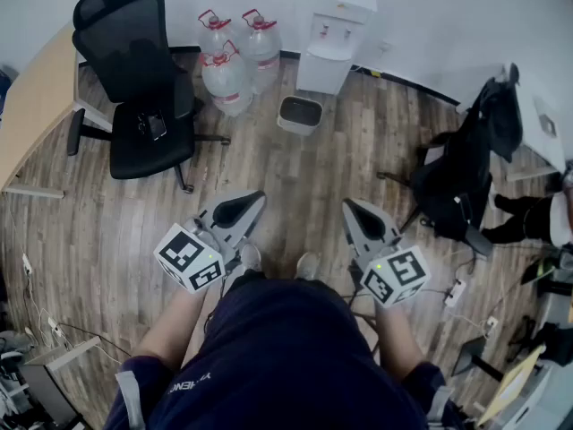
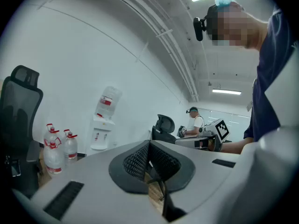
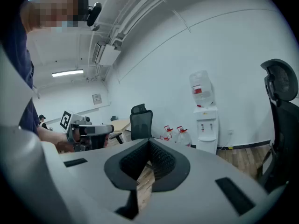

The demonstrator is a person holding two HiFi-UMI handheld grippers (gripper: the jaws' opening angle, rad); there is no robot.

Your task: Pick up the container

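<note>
Black rubber lines the jaws of the left gripper (image 2: 149, 148), and those jaws are pressed fully together with nothing between them. The right gripper (image 3: 148, 146) is in the same condition: jaws closed, no object held. I hold both grippers in front of my body, side by side, aimed forward and slightly down over the wooden floor (image 1: 295, 177). I take the task's thing to be the pale square container (image 1: 300, 114), which stands open-topped on the floor well ahead of both grippers, just beside the water dispenser (image 1: 333, 38) and near the three water bottles (image 1: 235, 56). No approach has begun, so the whole pick is left to do. Hazard one: if the jaws arrive closed, they will strike the rim and push the container along the floor instead of gripping it, so I must open them first. Hazard two: the container looks light and thin-walled, so an off-centre grip on one wall could tip it or let it slip. Hazard three: a wide reach from the left could knock the bottles or catch the base of the office chair (image 1: 139, 88). Hazard four: the cables (image 1: 452, 285) on the floor to my right could snag a foot.
</note>
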